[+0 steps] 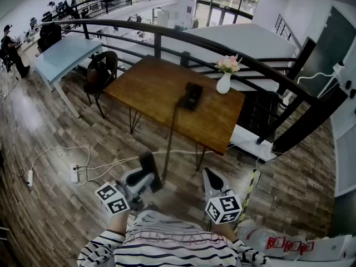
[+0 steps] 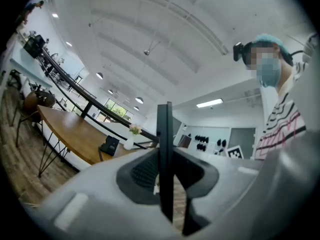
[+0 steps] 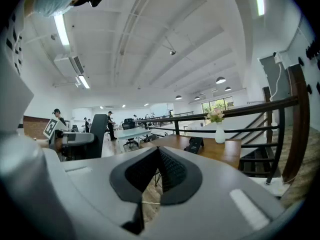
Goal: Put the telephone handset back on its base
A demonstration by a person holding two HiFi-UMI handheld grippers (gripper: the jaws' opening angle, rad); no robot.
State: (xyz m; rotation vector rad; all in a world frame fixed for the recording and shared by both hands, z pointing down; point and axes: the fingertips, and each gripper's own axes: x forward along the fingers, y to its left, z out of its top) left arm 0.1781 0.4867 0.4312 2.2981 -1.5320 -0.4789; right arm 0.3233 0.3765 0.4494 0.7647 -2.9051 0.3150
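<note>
We stand well short of the desk [image 1: 161, 88], on its near side, both tools up in front of our striped top [image 1: 167, 249]. The left hand-held gripper [image 1: 150, 168] is held level. Its jaws are a narrow slot apart with only floorboards showing through the gap, so there's nothing in it. The right hand-held gripper [image 1: 208, 177] tips a little downward, its jaws meeting at the tips, and it's empty too. Both are well apart from the desk.

Down on the floor [image 1: 55, 216], off the desk's near left side, a white power strip [image 1: 75, 174] lies with pale cables [image 1: 111, 163] trailing toward the desk's legs.

Now the desk itself, brown wood on thin metal legs. There's the telephone [image 1: 192, 95], black, sitting near the middle of the desktop, a touch toward the desk's far right corner. It's too small from here to make out its parts. A thin dark line [image 1: 171, 141] drops from it over the desk's near edge to the floor.

Just beyond the telephone, at the desk's far right corner, a white vase [image 1: 223, 83] holds pink flowers [image 1: 228, 64]. A dark chair [image 1: 100, 74] stands at the desk's left end. Behind the desk runs a dark railing [image 1: 167, 35], and off past the desk's left end is a pale blue table [image 1: 64, 54].
</note>
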